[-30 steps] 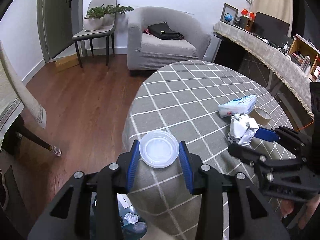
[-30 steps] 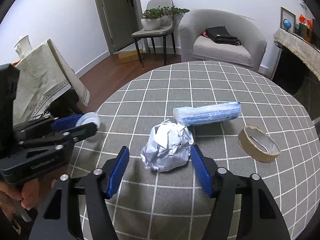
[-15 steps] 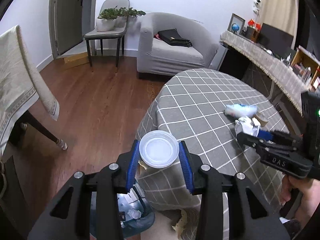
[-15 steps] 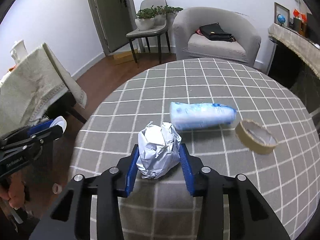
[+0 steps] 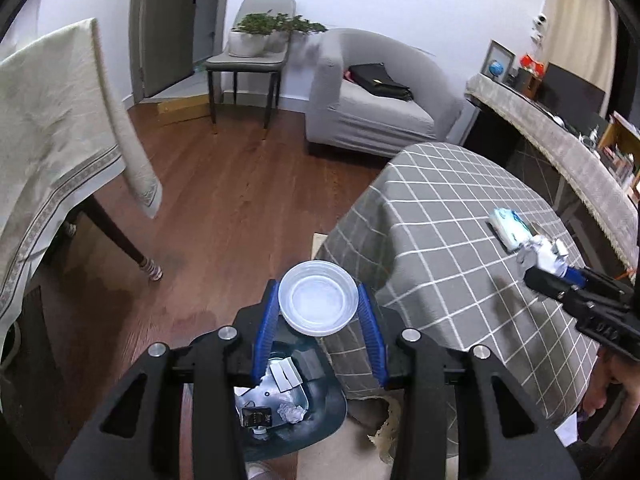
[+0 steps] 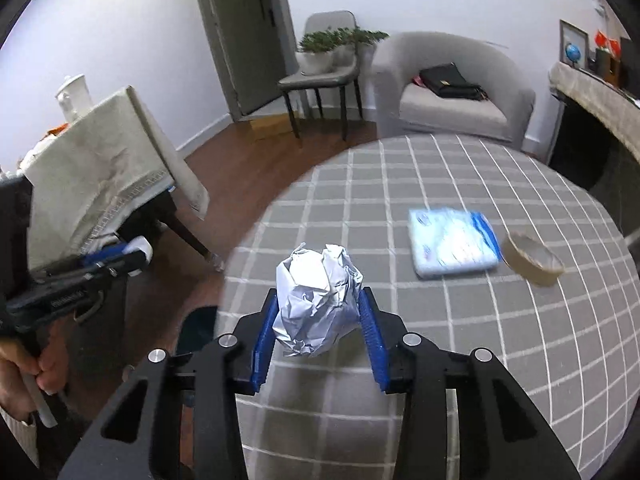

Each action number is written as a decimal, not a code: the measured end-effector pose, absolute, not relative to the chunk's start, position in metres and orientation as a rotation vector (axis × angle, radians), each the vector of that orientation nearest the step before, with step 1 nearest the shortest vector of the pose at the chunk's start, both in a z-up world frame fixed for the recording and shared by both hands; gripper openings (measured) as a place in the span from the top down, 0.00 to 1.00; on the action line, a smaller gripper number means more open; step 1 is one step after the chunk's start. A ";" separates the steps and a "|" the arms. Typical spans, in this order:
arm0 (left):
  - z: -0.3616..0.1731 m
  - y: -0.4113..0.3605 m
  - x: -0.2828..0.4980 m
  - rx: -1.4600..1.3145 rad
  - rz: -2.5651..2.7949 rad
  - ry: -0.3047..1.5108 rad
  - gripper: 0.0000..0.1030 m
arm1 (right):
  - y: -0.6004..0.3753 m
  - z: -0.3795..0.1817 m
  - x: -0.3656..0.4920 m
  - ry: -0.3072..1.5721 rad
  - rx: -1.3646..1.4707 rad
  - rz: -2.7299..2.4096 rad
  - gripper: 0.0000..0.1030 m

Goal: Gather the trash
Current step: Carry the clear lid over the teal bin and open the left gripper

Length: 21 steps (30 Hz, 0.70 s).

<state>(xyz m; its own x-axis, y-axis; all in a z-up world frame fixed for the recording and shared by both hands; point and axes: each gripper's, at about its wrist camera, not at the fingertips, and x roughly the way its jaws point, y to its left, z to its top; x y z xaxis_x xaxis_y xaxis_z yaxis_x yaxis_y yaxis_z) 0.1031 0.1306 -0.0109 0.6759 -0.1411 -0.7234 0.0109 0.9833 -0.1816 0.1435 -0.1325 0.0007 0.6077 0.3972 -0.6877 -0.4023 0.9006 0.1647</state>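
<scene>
Crumpled foil ball (image 6: 318,304) sat clenched in the right gripper (image 6: 319,334); the left gripper (image 5: 319,322) grasped a plastic lid (image 5: 318,303) above the trash bin (image 5: 320,412).

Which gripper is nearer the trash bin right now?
Left. The left gripper hangs right above the trash bin; the right gripper is over the table.
</scene>
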 end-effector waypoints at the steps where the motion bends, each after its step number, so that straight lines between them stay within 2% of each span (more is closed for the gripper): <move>1: -0.012 0.134 0.104 -0.172 -0.082 0.828 0.59 | -0.127 0.002 0.143 0.789 -0.008 0.474 0.61; 17: -0.047 0.170 0.088 -0.154 0.004 0.906 0.59 | -0.047 -0.011 0.139 0.825 -0.044 0.633 0.61; 21: -0.076 0.186 0.087 -0.201 0.005 0.960 0.59 | -0.033 -0.015 0.137 0.834 -0.061 0.660 0.61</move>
<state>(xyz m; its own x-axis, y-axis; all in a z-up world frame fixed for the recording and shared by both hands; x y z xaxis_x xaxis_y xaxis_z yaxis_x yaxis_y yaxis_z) 0.0866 0.1858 -0.0757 0.5753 -0.0847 -0.8135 -0.0928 0.9814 -0.1678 0.1370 -0.0325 -0.0146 0.4860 0.5187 -0.7034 -0.5652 0.8004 0.1997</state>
